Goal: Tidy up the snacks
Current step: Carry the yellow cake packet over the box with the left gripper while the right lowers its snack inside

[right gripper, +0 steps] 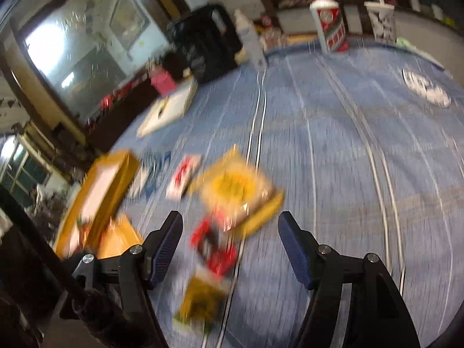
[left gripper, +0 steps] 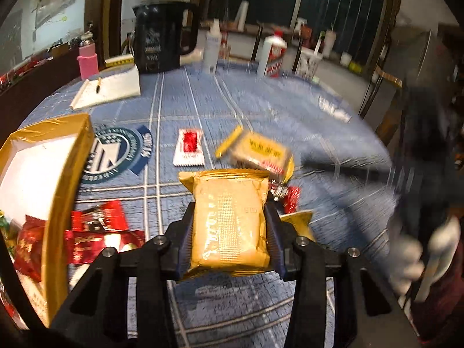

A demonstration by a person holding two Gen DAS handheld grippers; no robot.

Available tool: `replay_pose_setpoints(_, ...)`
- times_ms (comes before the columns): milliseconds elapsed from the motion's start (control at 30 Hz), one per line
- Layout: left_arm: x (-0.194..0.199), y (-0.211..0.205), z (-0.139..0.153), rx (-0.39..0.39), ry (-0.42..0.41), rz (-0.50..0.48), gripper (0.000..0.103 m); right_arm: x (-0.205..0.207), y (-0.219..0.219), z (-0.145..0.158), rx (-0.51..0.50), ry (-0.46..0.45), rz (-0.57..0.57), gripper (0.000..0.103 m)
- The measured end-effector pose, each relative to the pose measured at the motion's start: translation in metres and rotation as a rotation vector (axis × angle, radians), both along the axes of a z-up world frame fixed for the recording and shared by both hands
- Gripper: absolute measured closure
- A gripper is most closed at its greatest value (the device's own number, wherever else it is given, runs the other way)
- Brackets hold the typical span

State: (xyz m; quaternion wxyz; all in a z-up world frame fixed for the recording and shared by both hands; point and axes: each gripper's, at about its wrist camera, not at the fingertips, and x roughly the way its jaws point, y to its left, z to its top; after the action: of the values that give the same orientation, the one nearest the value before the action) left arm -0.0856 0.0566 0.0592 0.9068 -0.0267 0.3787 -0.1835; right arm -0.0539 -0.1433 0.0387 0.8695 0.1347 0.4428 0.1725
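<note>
My left gripper [left gripper: 229,226] squeezes a gold snack pack [left gripper: 229,223] between its jaws. My right gripper [right gripper: 230,240] is wide open above blurry snacks [right gripper: 232,200].

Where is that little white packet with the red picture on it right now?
In the left wrist view the white-and-red packet lies flat on the blue tablecloth, between the round printed emblem on its left and a yellow snack bag on its right.

Dim indoor light; motion blur is smearing both fisheye views, the right worst, edges bending and darkening.
</note>
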Motion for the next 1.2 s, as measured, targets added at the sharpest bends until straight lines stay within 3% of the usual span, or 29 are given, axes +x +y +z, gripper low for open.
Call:
replay_pose_setpoints(67, -0.008, 0.011, 0.009, -0.039, -0.022, -0.001, 0.057, -0.015, 0.011, -0.008, -0.052, 0.025, 0.0, 0.036)
replay_pose_setpoints(133, -0.015, 0.025, 0.016, -0.07, -0.048, -0.005, 0.057, -0.027, 0.023, -0.015, -0.102, 0.034, -0.014, 0.045)
replay_pose_setpoints(267, -0.026, 0.055, 0.026, -0.12, -0.082, 0.007, 0.057, -0.039, 0.036, -0.015, -0.143, 0.014, -0.065, 0.048)
replay_pose_setpoints(467, -0.035, 0.108, 0.035, -0.144, -0.119, 0.056, 0.057, -0.048, 0.064, -0.018, -0.253, 0.024, -0.111, 0.062)
replay_pose_setpoints(500, -0.036, 0.116, 0.037, -0.141, -0.126, 0.064, 0.057, -0.049, 0.067, -0.018, -0.266, 0.023, -0.11, 0.069)
replay_pose_setpoints(633, -0.042, 0.151, 0.04, -0.127, -0.146, 0.103, 0.057, -0.057, 0.072, -0.013, -0.28, 0.003, -0.135, 0.074)
replay_pose_setpoints(833, -0.048, 0.208, 0.05, -0.127, -0.17, 0.175, 0.057, -0.07, 0.082, 0.024, -0.222, -0.048, -0.139, 0.074)
replay_pose_setpoints(1000, -0.047, 0.242, 0.075, -0.059, -0.211, 0.217, 0.057, -0.066, 0.105, 0.085, -0.103, -0.141, -0.066, 0.074)
replay_pose_setpoints(1200, -0.018, 0.27, 0.107, 0.025, -0.226, 0.246, 0.057, -0.021, 0.16, 0.149, 0.017, -0.213, 0.075, 0.074)
